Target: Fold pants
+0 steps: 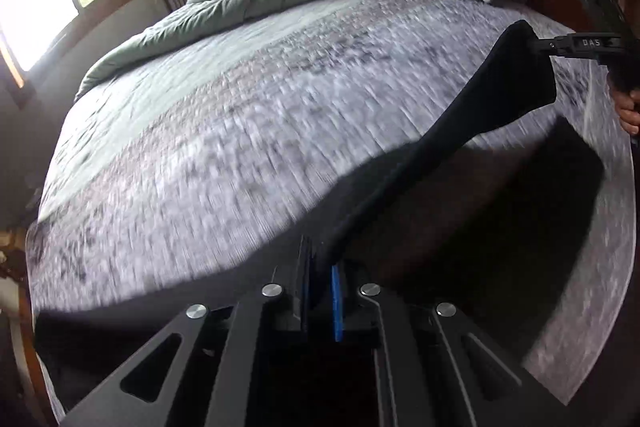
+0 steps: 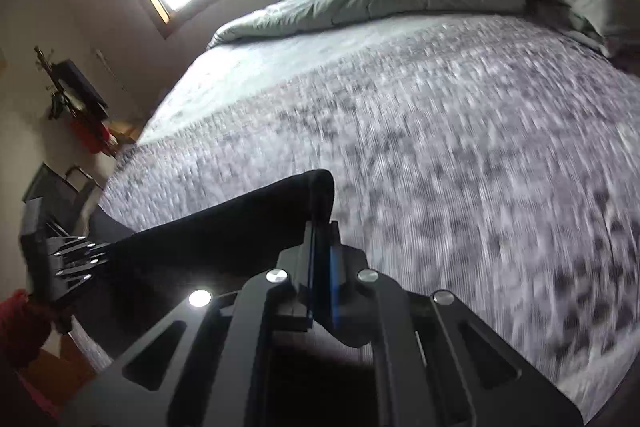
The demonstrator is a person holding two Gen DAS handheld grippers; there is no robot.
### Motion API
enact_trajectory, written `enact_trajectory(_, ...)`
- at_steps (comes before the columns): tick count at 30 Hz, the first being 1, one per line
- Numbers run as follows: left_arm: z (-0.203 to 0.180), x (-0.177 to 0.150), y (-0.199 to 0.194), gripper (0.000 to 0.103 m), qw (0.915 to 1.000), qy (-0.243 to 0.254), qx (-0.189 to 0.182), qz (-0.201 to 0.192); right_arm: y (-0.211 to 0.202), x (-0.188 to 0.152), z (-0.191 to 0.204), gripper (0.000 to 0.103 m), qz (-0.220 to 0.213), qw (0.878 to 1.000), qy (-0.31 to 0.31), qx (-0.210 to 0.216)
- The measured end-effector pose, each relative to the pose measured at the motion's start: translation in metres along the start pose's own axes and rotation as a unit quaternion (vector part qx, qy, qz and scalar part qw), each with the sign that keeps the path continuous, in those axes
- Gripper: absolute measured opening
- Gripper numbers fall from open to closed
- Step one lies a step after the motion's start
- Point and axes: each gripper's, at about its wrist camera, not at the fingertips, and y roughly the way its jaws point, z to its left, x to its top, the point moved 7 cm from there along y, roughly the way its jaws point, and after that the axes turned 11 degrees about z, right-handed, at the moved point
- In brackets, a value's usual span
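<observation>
Black fabric pants (image 1: 460, 131): stretched above grey patterned bedspread (image 1: 240, 147). Left tongs (image 1: 320, 259) clamp one end. Right tongs (image 2: 322, 231) clamp the other.

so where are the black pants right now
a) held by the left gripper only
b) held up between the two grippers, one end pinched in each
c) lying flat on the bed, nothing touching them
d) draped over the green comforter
b: the black pants stretch as a raised band above the patterned bedspread, one end clamped in the left gripper, the other in the right gripper.
</observation>
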Motion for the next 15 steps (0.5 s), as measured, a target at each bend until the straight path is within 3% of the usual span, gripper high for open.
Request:
enact_trajectory(5, -0.04, -0.061, 0.009, 0.008, 0.9995, -0.005, -0.006, 0.029, 0.004, -0.077, -0.005, 0.008, 0.024, 0.999, 0.035, -0.005)
enact_trajectory(7, -0.053, -0.084, 0.018, 0.009, 0.9991, 0.003, -0.001, 0.043, 0.001, -0.101, -0.007, 0.026, 0.029, 0.998, 0.056, 0.001)
enact_trajectory(8, -0.055, -0.091, 0.021, 0.009, 0.9989, 0.002, -0.001, 0.048, -0.001, -0.11, -0.007, 0.031, 0.03, 0.997, 0.065, -0.002)
enact_trajectory(11, -0.057, -0.1, 0.023, 0.012, 0.9986, -0.007, -0.005, 0.053, -0.004, -0.131, -0.004, 0.033, 0.045, 0.996, 0.082, -0.008)
enact_trajectory(12, -0.054, -0.1, 0.022, 0.023, 0.9977, -0.025, -0.023, 0.059, -0.004, -0.136, -0.002, 0.036, 0.055, 0.995, 0.084, -0.015)
enact_trajectory(13, -0.053, -0.101, 0.018, 0.033, 0.995, -0.05, -0.055, 0.067, -0.001, -0.144, -0.001, 0.047, 0.077, 0.992, 0.092, -0.03)
enact_trajectory(14, -0.052, -0.101, 0.017, 0.049, 0.9924, -0.066, -0.077, 0.07, 0.0, -0.149, -0.001, 0.051, 0.092, 0.99, 0.099, -0.043)
enact_trajectory(15, -0.049, -0.102, 0.012, 0.057, 0.9852, -0.099, -0.118, 0.075, 0.001, -0.154, -0.003, 0.054, 0.106, 0.987, 0.106, -0.058)
